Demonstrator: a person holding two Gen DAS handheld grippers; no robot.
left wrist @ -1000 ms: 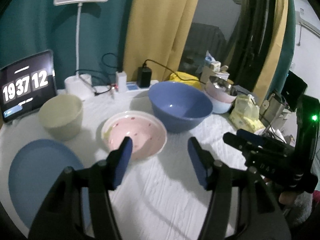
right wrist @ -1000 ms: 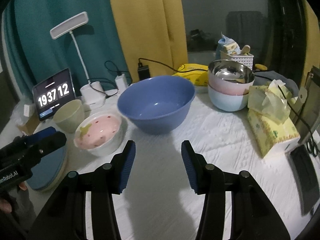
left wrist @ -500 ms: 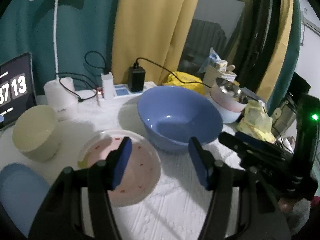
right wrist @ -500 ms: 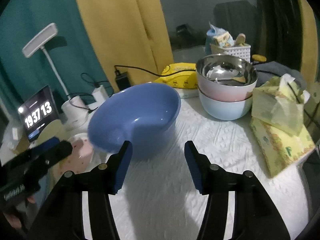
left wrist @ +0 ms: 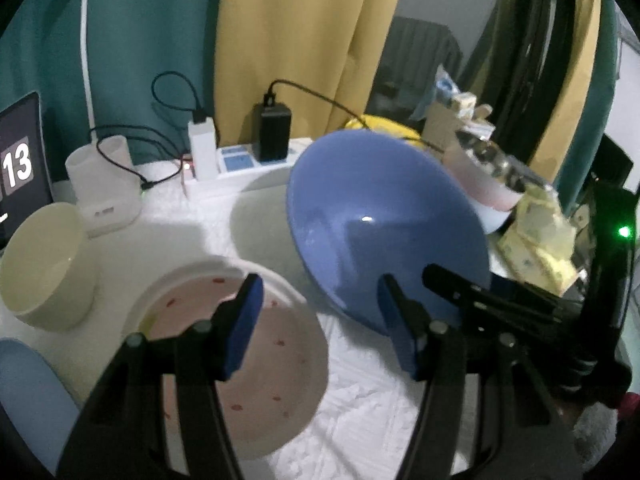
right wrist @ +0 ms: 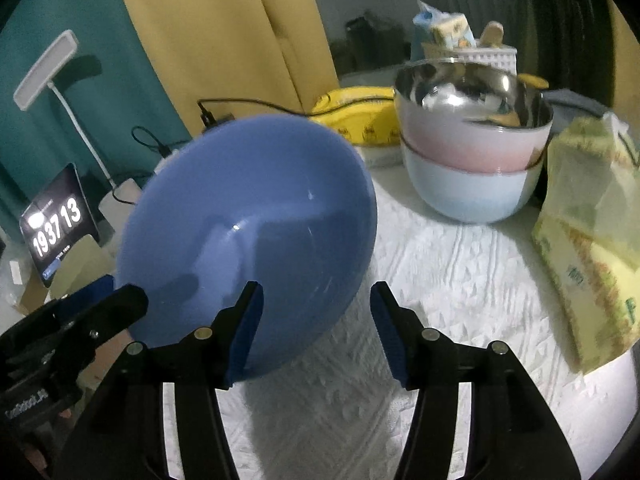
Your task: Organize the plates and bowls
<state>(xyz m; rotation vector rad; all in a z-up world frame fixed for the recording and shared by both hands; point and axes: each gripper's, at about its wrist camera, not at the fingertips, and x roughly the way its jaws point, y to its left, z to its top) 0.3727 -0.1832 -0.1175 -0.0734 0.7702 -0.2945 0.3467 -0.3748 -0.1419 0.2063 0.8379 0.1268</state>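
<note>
At the left edge of the left wrist frame a cream ceramic bowl [left wrist: 44, 264] is sitting on the white tabletop [left wrist: 360, 420]. The left gripper [left wrist: 320, 328] is hovering with fingers spread, empty, over a pink speckled bowl [left wrist: 240, 360]. The right gripper [right wrist: 316, 332] is reaching, fingers spread, with the large blue plastic bowl's [right wrist: 256, 232] near rim between them at frame centre.

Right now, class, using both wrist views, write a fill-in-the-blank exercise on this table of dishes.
1. The big round plastic bowl is coloured ____.
2. The shiny steel bowl sits nested in a ____ bowl.
3. The pink speckled dish lies beside a ____ coloured cup.
4. The tablet clock ends in ____.

blue; pink; cream; 13
</note>
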